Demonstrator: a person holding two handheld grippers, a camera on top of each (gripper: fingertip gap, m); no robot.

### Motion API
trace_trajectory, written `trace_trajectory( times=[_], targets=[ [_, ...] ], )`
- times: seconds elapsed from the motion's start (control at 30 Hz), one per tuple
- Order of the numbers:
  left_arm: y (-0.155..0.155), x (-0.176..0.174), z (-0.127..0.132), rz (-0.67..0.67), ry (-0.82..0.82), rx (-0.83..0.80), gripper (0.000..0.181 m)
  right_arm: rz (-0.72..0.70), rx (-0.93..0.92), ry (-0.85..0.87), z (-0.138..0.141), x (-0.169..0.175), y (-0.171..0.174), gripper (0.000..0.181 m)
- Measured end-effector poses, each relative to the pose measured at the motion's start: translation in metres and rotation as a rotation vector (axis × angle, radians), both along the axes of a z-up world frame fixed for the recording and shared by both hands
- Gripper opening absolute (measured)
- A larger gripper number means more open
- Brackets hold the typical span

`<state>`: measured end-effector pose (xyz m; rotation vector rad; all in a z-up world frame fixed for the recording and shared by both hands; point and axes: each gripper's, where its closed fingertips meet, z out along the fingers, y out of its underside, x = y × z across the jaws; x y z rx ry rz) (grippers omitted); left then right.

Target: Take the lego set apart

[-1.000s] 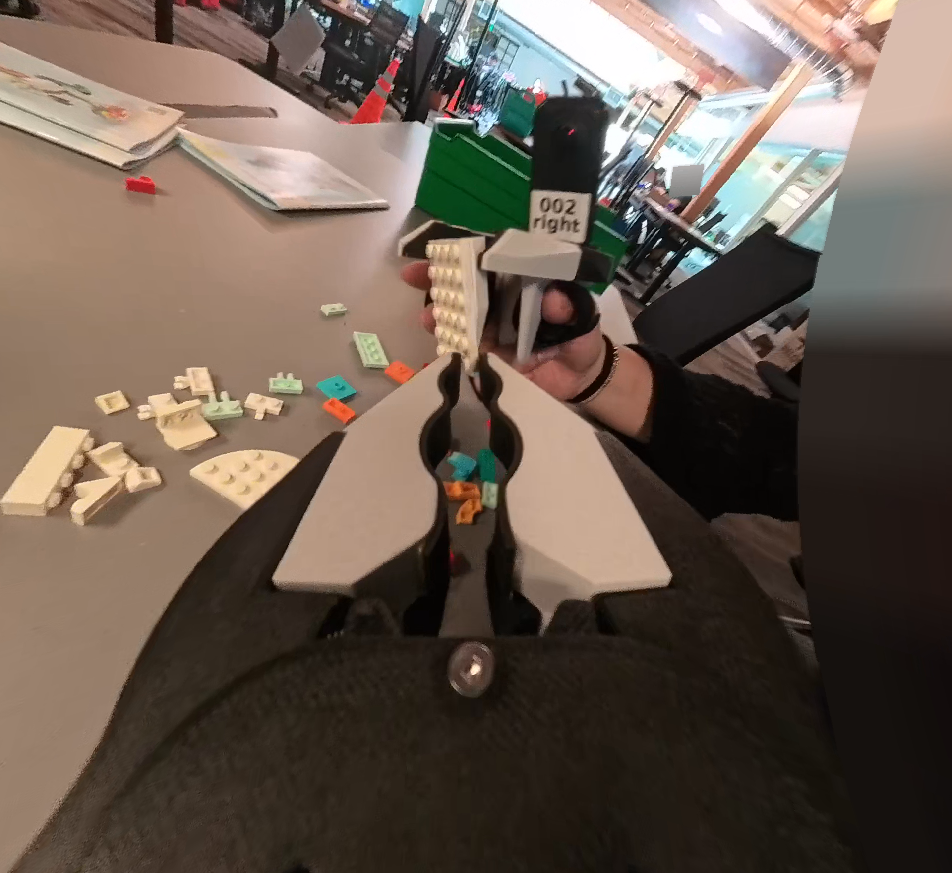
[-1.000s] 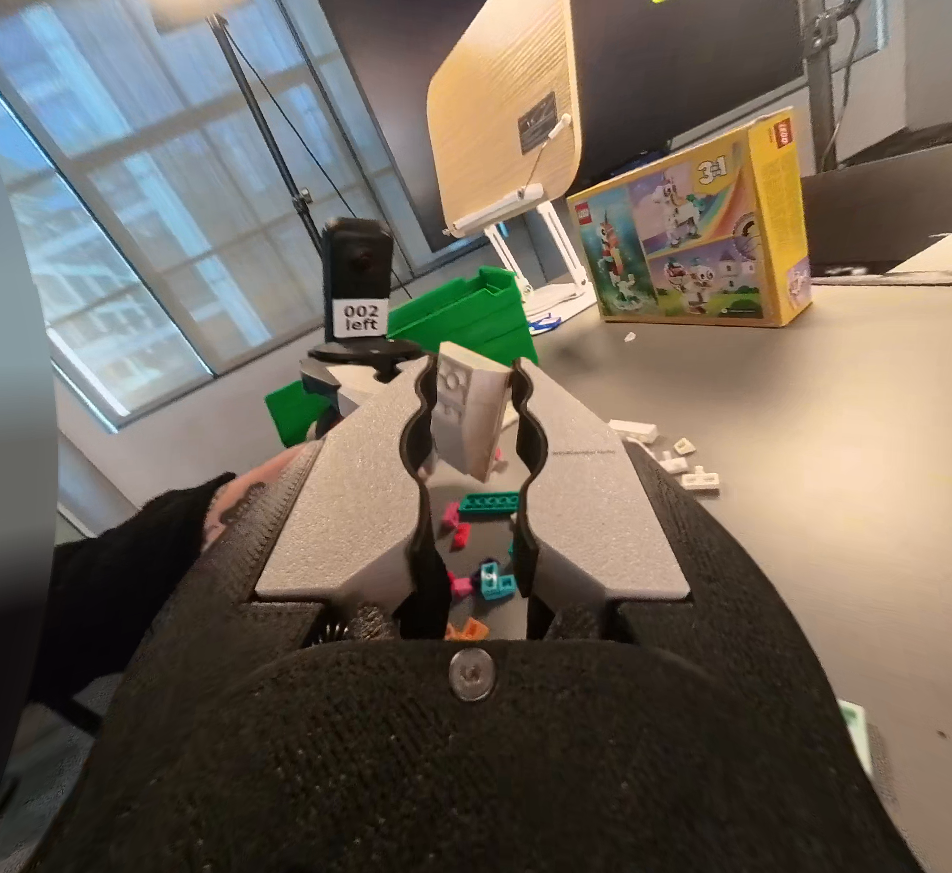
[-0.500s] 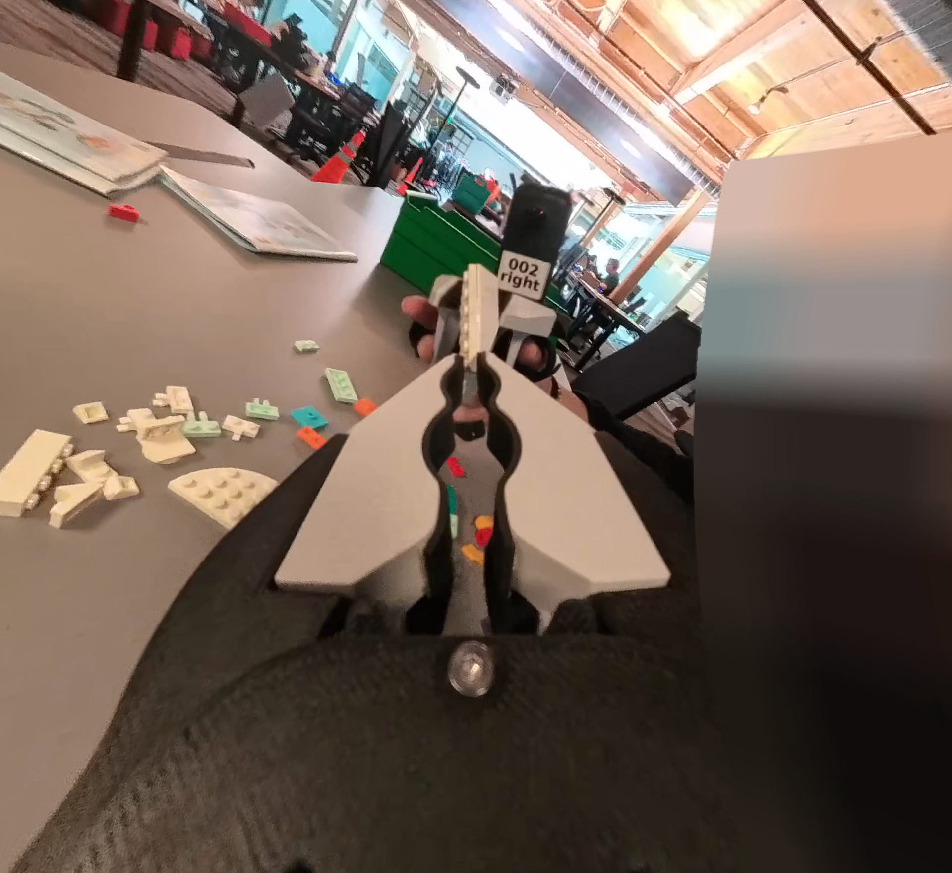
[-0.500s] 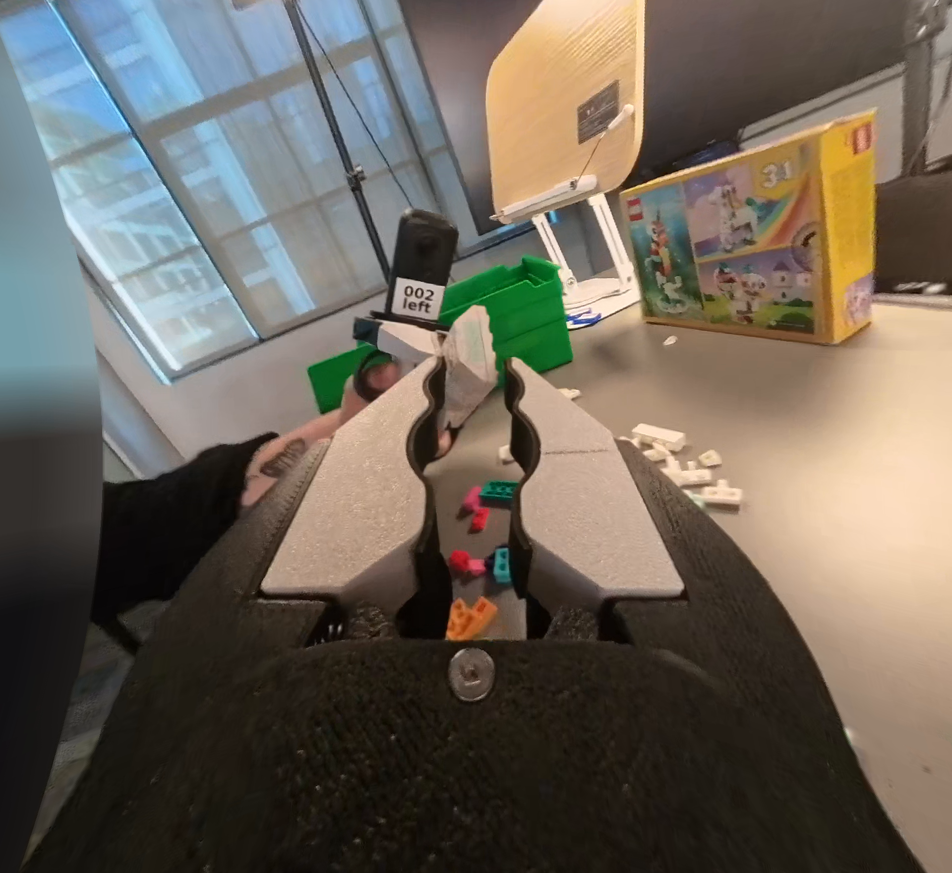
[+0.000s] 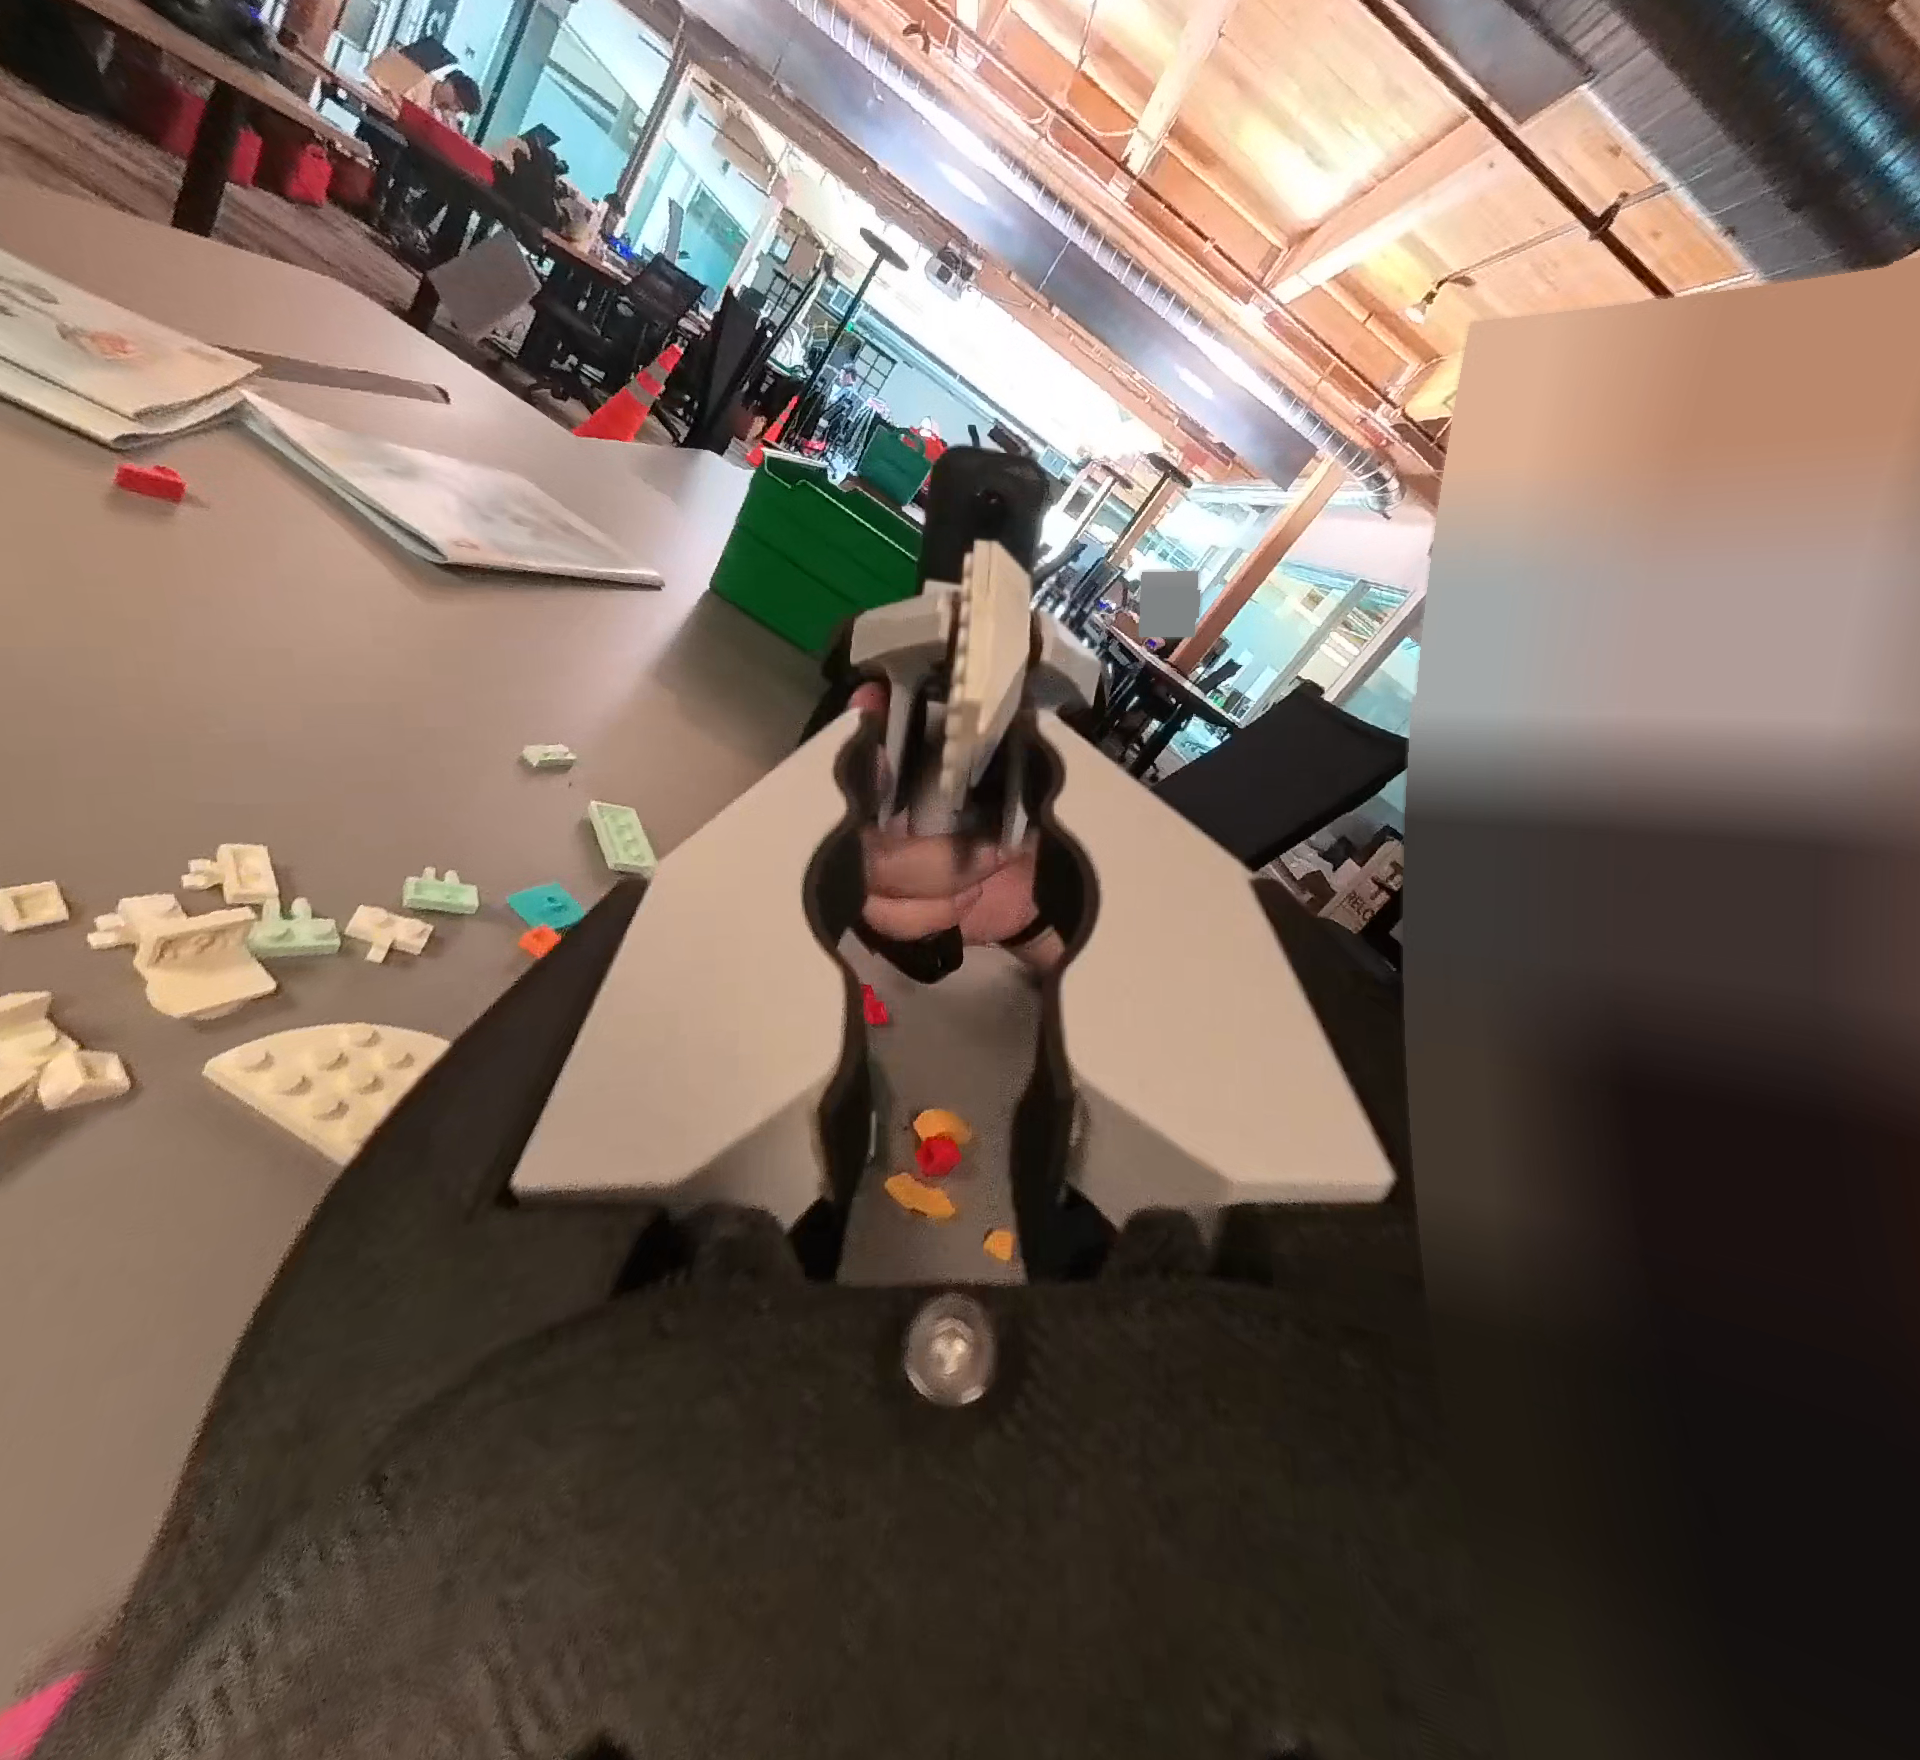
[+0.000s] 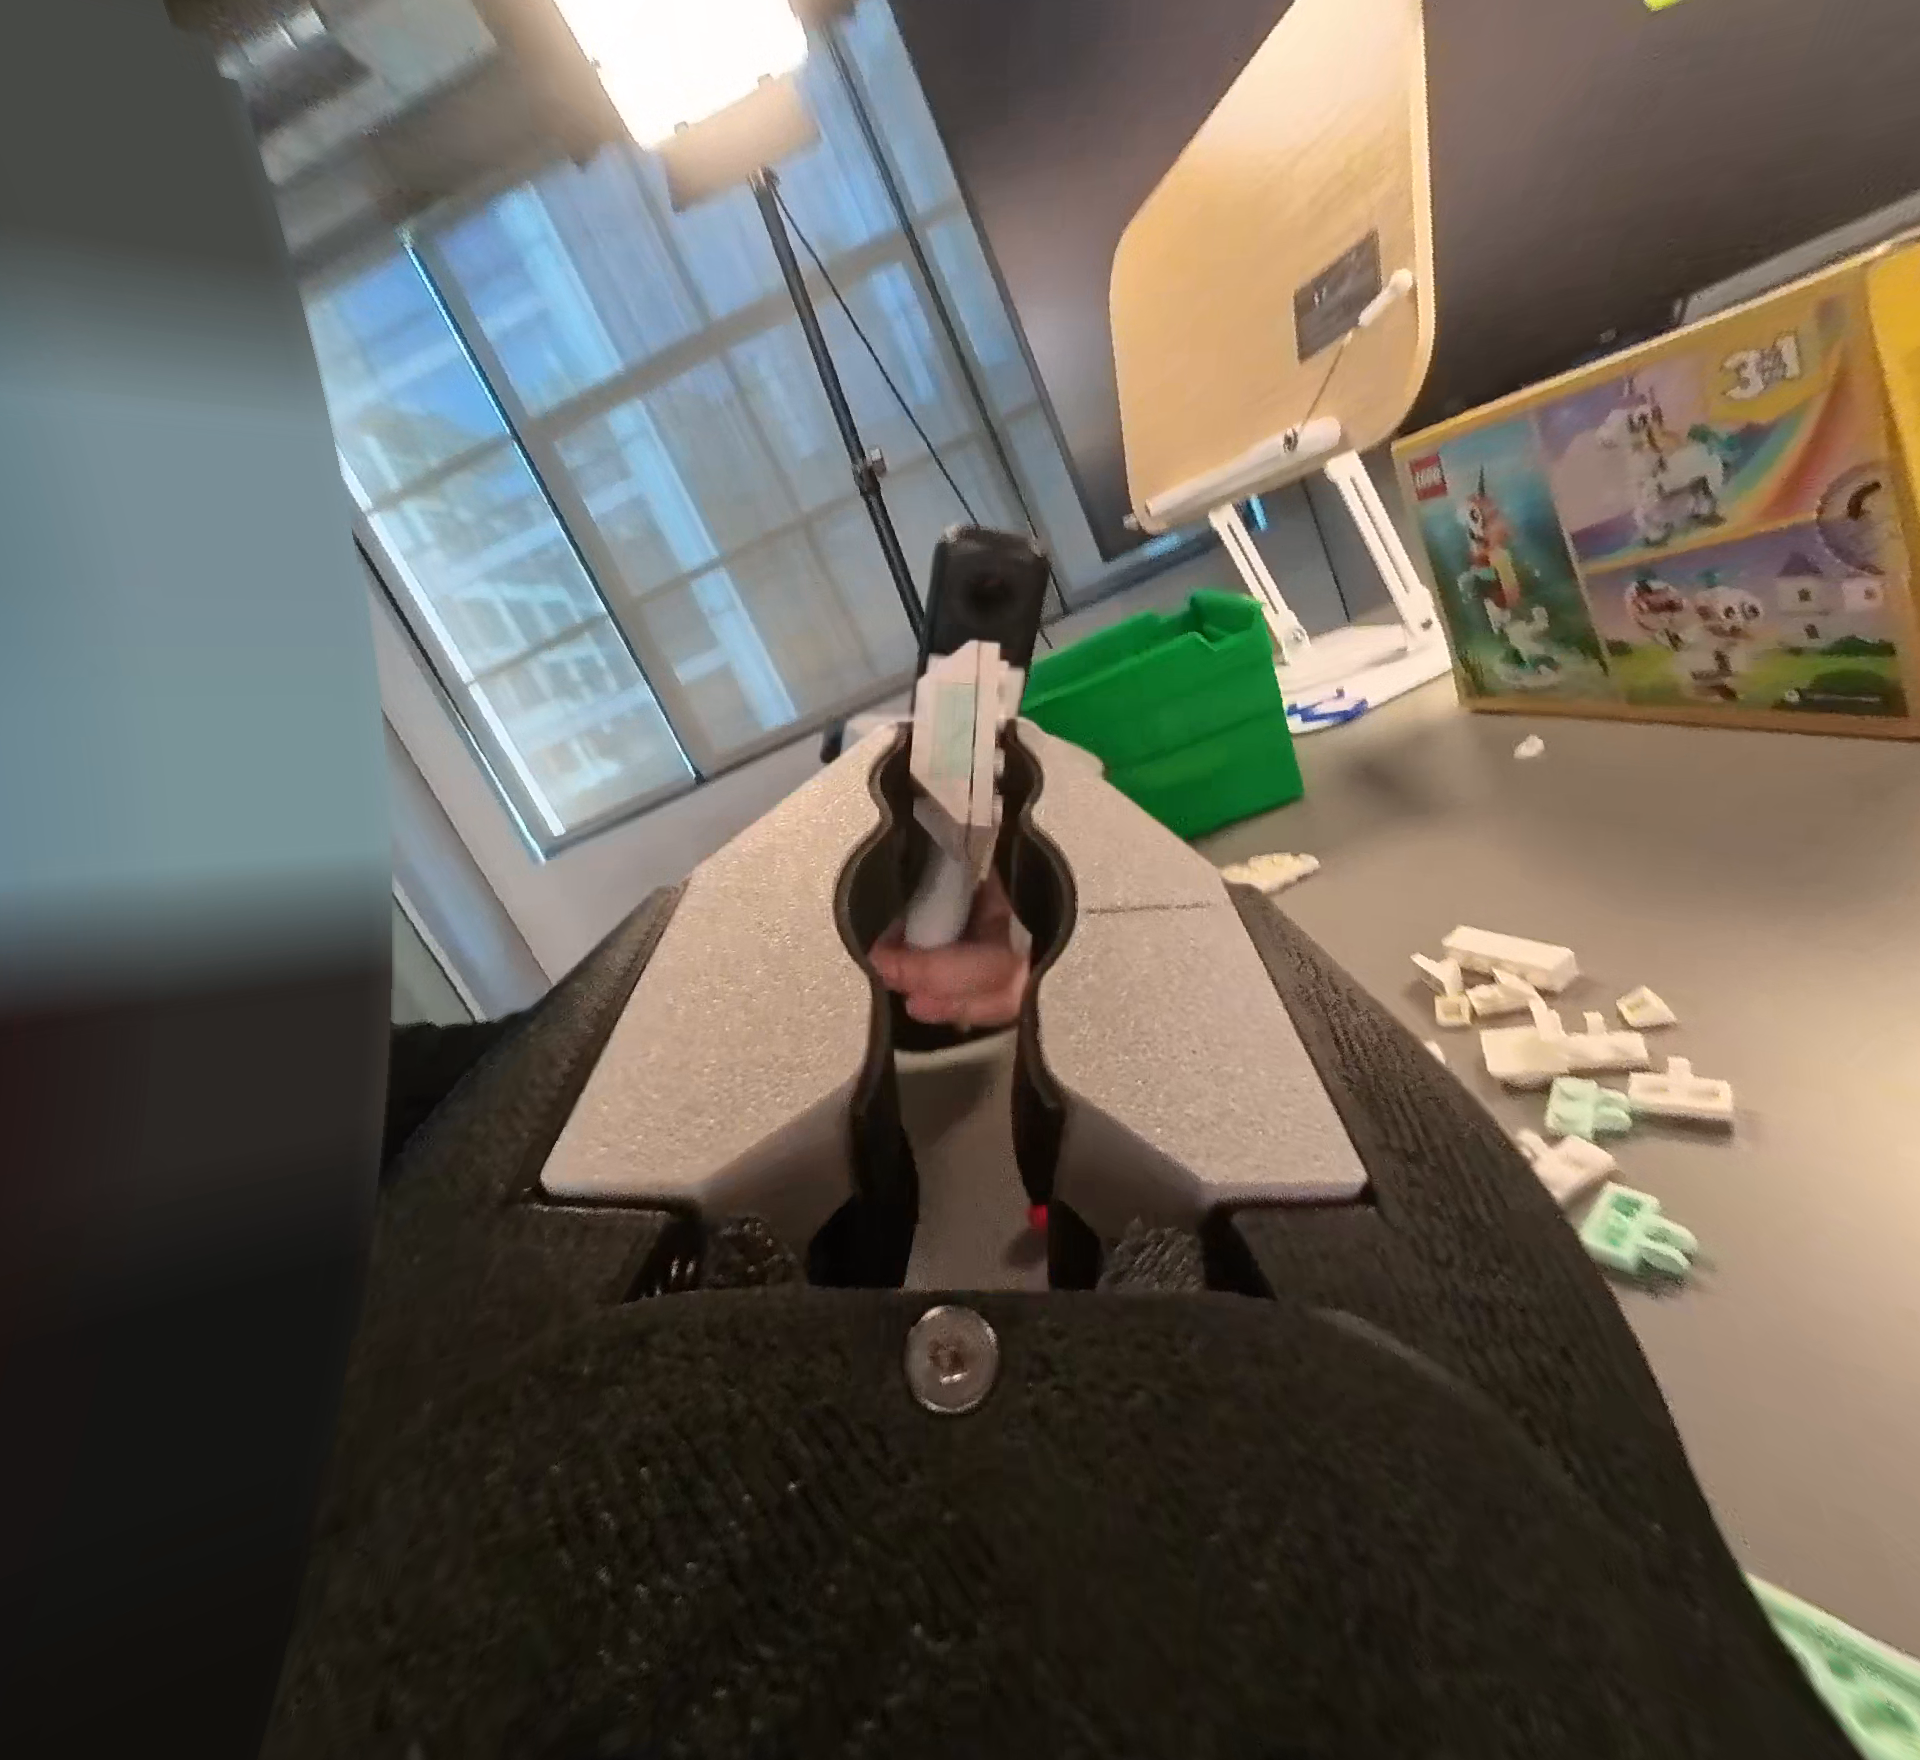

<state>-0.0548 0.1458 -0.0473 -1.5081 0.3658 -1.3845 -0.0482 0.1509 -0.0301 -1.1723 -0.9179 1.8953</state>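
I see the grey table (image 5: 260, 671) spreading under both tools, with a green bin (image 6: 1164, 723) at its far side and a yellow picture box (image 6: 1662, 557) standing behind it to the right. Both of my grippers are raised off the surface and aimed at each other, tip to tip. My left gripper (image 5: 951, 754) points slightly upward, its fingers pinched onto the lower edge of the white lego piece (image 5: 982, 671), which stands on edge in the air between the tools. My right gripper (image 6: 961, 754) faces it from the opposite side, its tips squeezed against the same white lego piece (image 6: 956, 754). Loose white and mint bricks (image 5: 208, 941) lie scattered on the table to the left, and a white quarter-round plate (image 5: 322, 1076) sits nearest my left tool.
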Motion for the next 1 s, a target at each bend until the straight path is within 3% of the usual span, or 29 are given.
trace_trajectory(
  times=[0.13,0.23,0.5,0.6,0.7,0.8,0.87,1.0],
  targets=[
    [-0.005,0.015,-0.003,-0.035,0.038,0.024,0.022,-0.004,-0.036,0.093,0.011,0.002,-0.001,0.014],
    [-0.008,0.023,0.0,-0.029,0.042,0.059,0.005,-0.01,-0.046,0.126,0.015,0.003,-0.002,0.014],
    [-0.006,0.017,0.01,0.056,-0.003,0.107,0.003,-0.008,-0.014,0.117,0.016,0.003,-0.006,0.014],
    [0.005,0.008,0.0,0.157,0.106,0.076,0.002,-0.149,0.055,-0.004,0.003,-0.003,0.01,0.019],
    [0.02,-0.008,-0.018,0.361,0.367,0.111,0.002,-0.372,0.189,-0.141,-0.009,-0.003,0.03,0.032],
    [0.025,-0.017,-0.023,0.501,0.598,0.204,0.002,-0.395,0.185,-0.229,-0.02,-0.01,0.032,0.05],
    [0.027,-0.016,-0.031,0.527,0.721,0.23,0.003,-0.431,0.217,-0.276,-0.028,-0.014,0.034,0.059],
    [0.03,-0.014,-0.037,0.547,0.778,0.23,0.003,-0.516,0.274,-0.324,-0.033,-0.016,0.037,0.059]
  ],
)
